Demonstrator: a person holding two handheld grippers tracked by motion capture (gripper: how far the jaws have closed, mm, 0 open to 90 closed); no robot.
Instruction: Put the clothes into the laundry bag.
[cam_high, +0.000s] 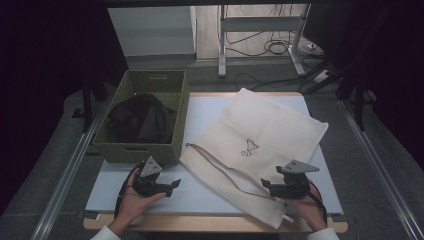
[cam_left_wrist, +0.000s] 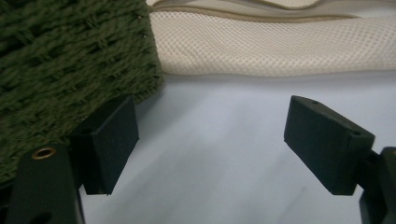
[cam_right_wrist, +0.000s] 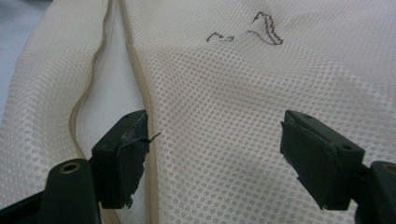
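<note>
White table top (cam_high: 210, 197) on a wooden board; grey floor around it, rails at both sides, cables at the far end. A cream mesh bag (cam_high: 260, 135) lies flat on the right half, its near corner overhanging the front edge. A green basket (cam_high: 135, 150) with dark cloth (cam_high: 142, 120) stands at the left edge. Left gripper (cam_high: 175, 184) rests just before the basket, jaws spread, nothing between. Right gripper (cam_high: 265, 186) rests on the bag's near part, jaws spread, gripping nothing. Bare top lies between the grippers.

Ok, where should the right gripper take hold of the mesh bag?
Probably the upper layer's zipper-edged lip on the mesh bag, beside the right gripper. The opening gapes there, so one jaw could slip under it from the near side.
</note>
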